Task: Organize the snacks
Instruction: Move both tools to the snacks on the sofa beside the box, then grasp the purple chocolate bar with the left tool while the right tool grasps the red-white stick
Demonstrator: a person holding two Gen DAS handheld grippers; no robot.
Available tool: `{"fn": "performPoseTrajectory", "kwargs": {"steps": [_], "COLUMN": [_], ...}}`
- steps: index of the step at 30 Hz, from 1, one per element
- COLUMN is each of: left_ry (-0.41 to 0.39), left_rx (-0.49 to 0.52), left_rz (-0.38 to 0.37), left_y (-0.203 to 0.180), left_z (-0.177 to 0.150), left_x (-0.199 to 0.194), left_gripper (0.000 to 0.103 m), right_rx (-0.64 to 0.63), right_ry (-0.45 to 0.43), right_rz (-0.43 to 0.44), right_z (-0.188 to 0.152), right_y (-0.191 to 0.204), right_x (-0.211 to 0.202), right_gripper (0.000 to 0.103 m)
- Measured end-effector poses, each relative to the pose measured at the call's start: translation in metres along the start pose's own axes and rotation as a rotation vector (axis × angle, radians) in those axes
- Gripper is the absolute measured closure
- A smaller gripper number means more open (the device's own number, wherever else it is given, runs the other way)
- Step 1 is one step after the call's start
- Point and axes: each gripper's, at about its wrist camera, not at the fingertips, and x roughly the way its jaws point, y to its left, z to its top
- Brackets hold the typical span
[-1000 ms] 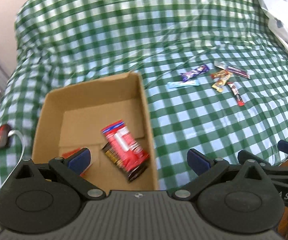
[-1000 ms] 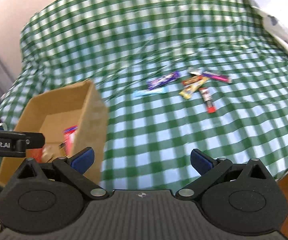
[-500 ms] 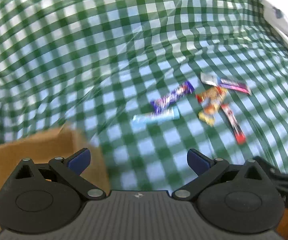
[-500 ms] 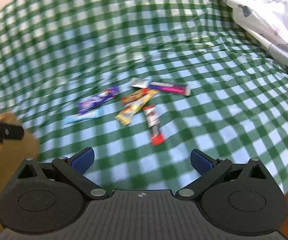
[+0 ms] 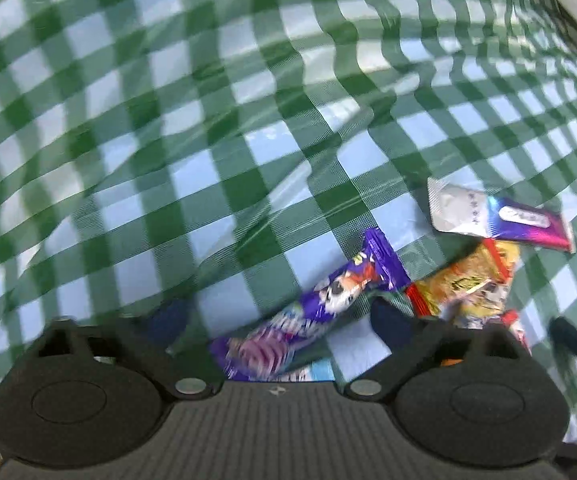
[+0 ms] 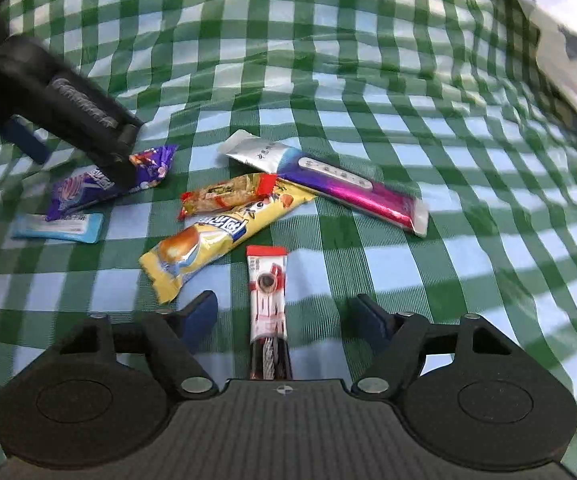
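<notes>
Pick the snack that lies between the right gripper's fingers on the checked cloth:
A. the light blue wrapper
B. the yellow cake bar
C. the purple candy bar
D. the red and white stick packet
D: in the right wrist view the red and white stick packet runs lengthwise between the closing, not yet touching pads of the right gripper; the yellow cake bar lies left of it.

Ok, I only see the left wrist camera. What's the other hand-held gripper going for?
Observer: The right hand-held gripper is closing its jaws on either side of a red-and-white stick snack, not pinching it yet.
Operator: Is anything touching the orange wrapper?
Observer: A long yellow bar lies against it.
Operator: What's by the purple bar's near end?
Observer: A light blue packet, lying flat on the checked cloth.
</notes>
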Motion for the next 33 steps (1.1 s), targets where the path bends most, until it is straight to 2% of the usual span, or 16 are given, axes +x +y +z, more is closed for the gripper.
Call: {"fn": "performPoseTrajectory", "kwargs": {"steps": [1,2,3,4,6,7,9,11,17,21,24,29,33], "left_ry": [0.011,-0.006,-0.017,-0.027,-0.014,-0.024,-0.043,-0.057,-0.178,-0.225,-0.258,-0.254,-0.252], "left_rx": [0.009,-0.006,-0.007,0.002,-0.012,-0.016,-0.029,-0.062,-0.144,-0.186,-0.180,-0.225,-0.282], "left_rz": [-0.020,-0.034,-0.063,-0.066,-0.072,-0.075,-0.077,-0.112,-0.163,-0.172,-0.157,-0.157,-0.083], "left_y": [0.000,0.001,0.001,0.000,0.000,0.001,0.004,0.009,0.022,0.029,0.031,0.044,0.059], "left_z": [0.001,0.001,0.001,-0.001,-0.008,-0.013,-0.023,-0.033,-0.056,-0.081,-0.122,-0.213,-0.289], "left_x": [0.004,0.002,-0.002,-0.008,-0.016,-0.022,-0.039,-0.062,-0.150,-0.204,-0.249,-0.313,-0.352], "left_gripper": [0.030,0.046,0.083,0.087,0.088,0.088,0.088,0.088,0.088,0.088,0.088,0.088,0.088], "right_rx": [-0.007,-0.019,-0.032,-0.056,-0.081,-0.066,0.002,0.067,0.124,0.138,0.138,0.129,0.102], "right_ry": [-0.013,-0.026,-0.035,-0.045,-0.037,-0.028,-0.004,0.002,-0.089,-0.121,-0.142,-0.130,-0.117], "right_rz": [-0.004,-0.006,-0.008,-0.017,-0.041,-0.038,-0.016,0.001,0.030,0.061,0.103,0.198,0.270], "right_z": [-0.001,-0.002,-0.003,-0.004,-0.006,-0.007,-0.006,-0.004,0.001,0.005,0.003,-0.015,-0.035], "right_y": [0.001,0.003,0.004,0.007,0.010,0.008,0.001,-0.005,-0.004,0.005,0.016,0.043,0.076], "right_x": [0.001,0.000,-0.001,-0.004,-0.011,-0.014,-0.021,-0.034,-0.106,-0.153,-0.193,-0.250,-0.299], "right_gripper": [0.028,0.031,0.048,0.070,0.088,0.091,0.093,0.093,0.093,0.093,0.093,0.093,0.093]}}
